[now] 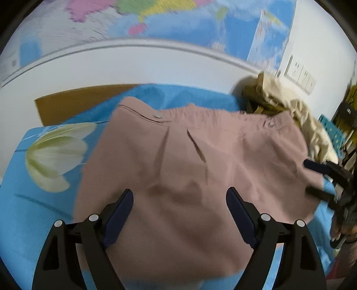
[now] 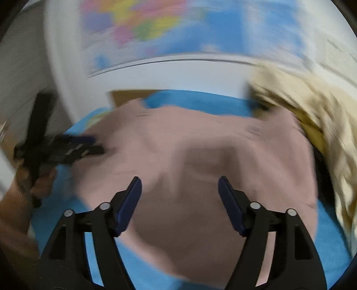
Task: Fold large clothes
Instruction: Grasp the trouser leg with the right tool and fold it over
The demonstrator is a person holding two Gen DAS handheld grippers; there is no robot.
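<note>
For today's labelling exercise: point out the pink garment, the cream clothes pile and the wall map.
pink garment (image 1: 189,160), left wrist view, middle of fabric.
cream clothes pile (image 1: 296,111), left wrist view, crumpled top.
wall map (image 1: 178,17), left wrist view, blue area.

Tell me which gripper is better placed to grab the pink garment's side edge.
Probably right: the right gripper is open at the pink garment's side edge, while the left gripper hovers open over its middle.

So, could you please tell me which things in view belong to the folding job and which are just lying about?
Part of the job:
- pink garment, spread on the blue sheet
- left claw, open above it
- right claw, open above it

Just lying about:
- cream and olive clothes pile
- wall map
- wall sockets
- teal crate
</note>
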